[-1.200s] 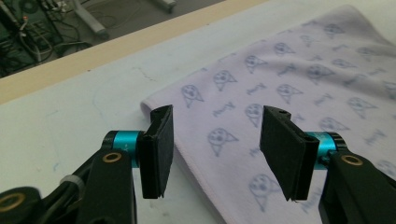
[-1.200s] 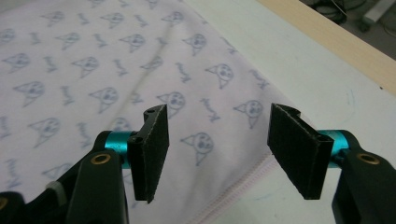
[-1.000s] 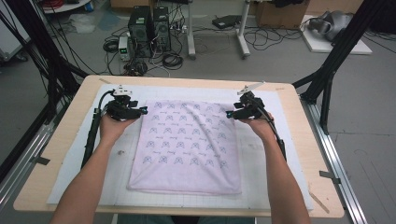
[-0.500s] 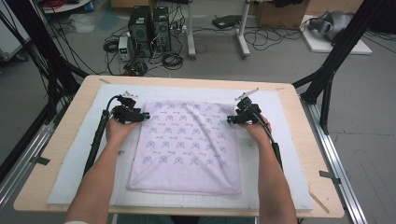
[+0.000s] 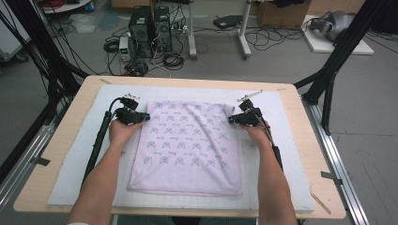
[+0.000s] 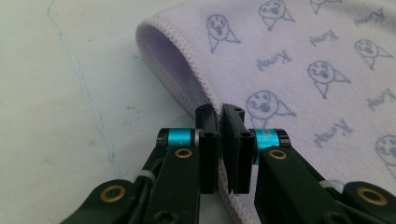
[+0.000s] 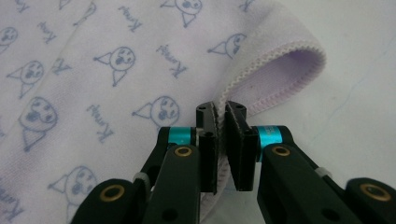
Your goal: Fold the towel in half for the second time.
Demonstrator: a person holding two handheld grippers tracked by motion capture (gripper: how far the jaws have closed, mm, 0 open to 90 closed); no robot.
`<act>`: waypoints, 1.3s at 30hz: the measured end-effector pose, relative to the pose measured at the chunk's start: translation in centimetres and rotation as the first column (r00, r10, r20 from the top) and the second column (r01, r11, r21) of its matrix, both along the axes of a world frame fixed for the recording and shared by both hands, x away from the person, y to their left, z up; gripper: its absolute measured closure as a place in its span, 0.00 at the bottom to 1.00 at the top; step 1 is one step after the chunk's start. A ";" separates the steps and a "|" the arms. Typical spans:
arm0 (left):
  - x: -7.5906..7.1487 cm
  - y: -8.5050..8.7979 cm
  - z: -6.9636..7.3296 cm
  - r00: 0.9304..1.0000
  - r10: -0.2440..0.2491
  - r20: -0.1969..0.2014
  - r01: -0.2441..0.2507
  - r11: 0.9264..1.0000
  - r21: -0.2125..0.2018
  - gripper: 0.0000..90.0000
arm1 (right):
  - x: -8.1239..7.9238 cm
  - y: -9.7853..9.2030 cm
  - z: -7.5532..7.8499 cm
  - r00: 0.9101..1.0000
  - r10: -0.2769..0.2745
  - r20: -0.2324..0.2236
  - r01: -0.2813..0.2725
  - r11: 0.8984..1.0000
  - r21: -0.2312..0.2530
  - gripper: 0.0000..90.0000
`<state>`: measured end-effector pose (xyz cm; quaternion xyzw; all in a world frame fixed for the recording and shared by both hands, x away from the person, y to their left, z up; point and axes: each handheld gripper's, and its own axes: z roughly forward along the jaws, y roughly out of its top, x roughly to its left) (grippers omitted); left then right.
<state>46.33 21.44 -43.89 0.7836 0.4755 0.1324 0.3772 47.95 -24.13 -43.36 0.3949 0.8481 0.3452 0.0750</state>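
On the tabletop (image 5: 61, 154), over a white mat (image 5: 80, 159), lies a folded lilac cloth (image 5: 187, 150) printed with small faces and script, its far edge toward the top of the high view and its near edge close to the person. Both forearms come in from the bottom of that view and run forward along the cloth's two sides, hands low and palms down, each wrapped around a hand-held gripper that points inward at a far corner. The left hand-held gripper (image 5: 143, 117) sits at the far left corner; its jaws have just been closing, and in the left gripper view (image 6: 219, 140) they now stand pressed together on the cloth's stitched hem, which runs up between the pads while the fold beside it bulges open into a loop. The right hand-held gripper (image 5: 232, 119) mirrors it at the far right corner; its jaws have also just been closing, and the right gripper view (image 7: 220, 140) shows them pinching the hem edge, with the rounded fold rising just to the right. A black cable trails back from each gripper beside its forearm. Beyond the tabletop, on the grey floor, stand two black computer towers (image 5: 150, 26) amid tangled cables, with dark frame struts (image 5: 338, 56) slanting down past the right far corner. Nothing lies on the cloth between the two grippers
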 end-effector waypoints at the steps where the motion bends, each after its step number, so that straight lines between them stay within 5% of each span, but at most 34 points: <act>1: 0.0 0.0 0.1 1.000 -0.002 0.005 0.002 1.000 0.000 0.94 | 0.0 0.0 0.2 1.000 0.004 0.015 -0.004 1.000 0.000 0.94; 8: -1.0 0.8 2.2 0.996 -0.022 0.083 0.029 0.997 -0.077 0.95 | -0.7 -0.8 2.1 0.998 0.013 0.054 -0.014 1.000 0.009 0.94; 20: -5.5 2.2 4.5 0.978 -0.098 0.183 0.114 0.990 -0.079 0.95 | -3.8 -1.5 5.9 0.993 0.099 0.066 -0.103 0.993 0.057 0.94; 26: -9.3 2.7 3.7 0.972 -0.157 0.177 0.171 0.983 -0.066 0.95 | -7.1 -1.6 6.2 0.984 0.166 0.061 -0.171 0.982 0.084 0.94; 31: -11.8 3.1 2.1 0.968 -0.198 0.152 0.205 0.978 -0.031 0.94 | -9.6 -1.9 3.8 0.982 0.188 0.010 -0.188 0.977 0.104 0.94; 33: -12.2 3.0 1.4 0.969 -0.220 0.112 0.222 0.975 -0.009 0.91 | -10.1 -2.0 2.7 0.982 0.191 0.001 -0.190 0.977 0.097 0.93; 35: -12.4 3.1 1.1 0.970 -0.228 0.088 0.227 0.974 0.020 0.85 | -10.4 -2.2 2.1 0.981 0.191 -0.012 -0.190 0.978 0.085 0.85; 39: -12.3 3.9 1.6 0.977 -0.201 0.077 0.203 0.979 -0.013 0.59 | -10.3 -2.7 2.5 0.987 0.158 0.002 -0.158 0.983 0.096 0.54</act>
